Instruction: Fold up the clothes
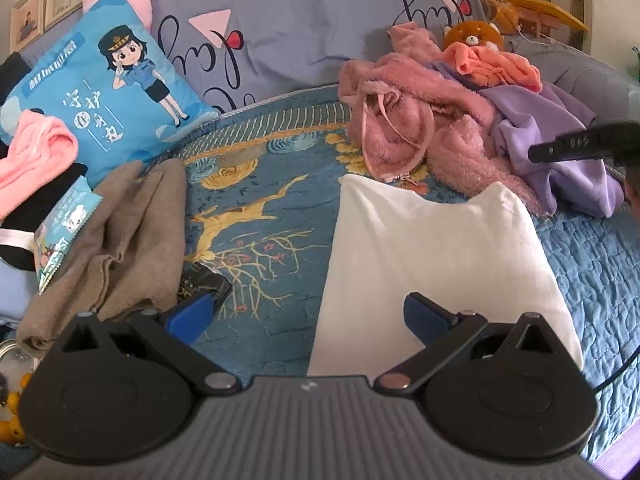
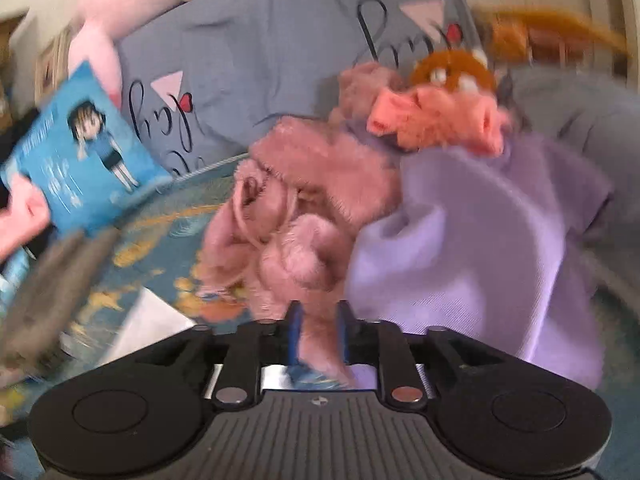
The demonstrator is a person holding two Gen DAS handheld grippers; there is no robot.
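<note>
My right gripper (image 2: 319,330) is narrowed to a small gap, and a fold of the fuzzy pink garment (image 2: 304,208) sits between its blue fingers (image 2: 295,334); the view is smeared by motion, so I cannot tell whether the pads actually press the cloth or merely flank it. In the left wrist view that same gripper shows only as a dark bar (image 1: 584,144) reaching in from the right edge of the bed, over the lilac garment (image 1: 560,148). My left gripper (image 1: 316,316) is spread wide and grips nothing; its left finger (image 1: 192,316) hangs over the quilt by the taupe garment (image 1: 116,236), and its right finger (image 1: 428,316) hangs above the folded white garment (image 1: 436,264), though I cannot say whether it touches the cloth.

The white piece lies flat toward the near edge of the bed (image 1: 256,208); the unfolded heap sits beyond it toward the far right corner, with the pink fuzzy garment foremost, the lilac one just to its right, and an orange garment (image 1: 492,64) on top, in front of a brown plush toy (image 1: 472,36); the taupe piece lies crumpled near the left edge, below a blue cartoon cushion (image 1: 108,80) that leans against the grey-blue pillows (image 1: 304,20) at the head of the bed.
</note>
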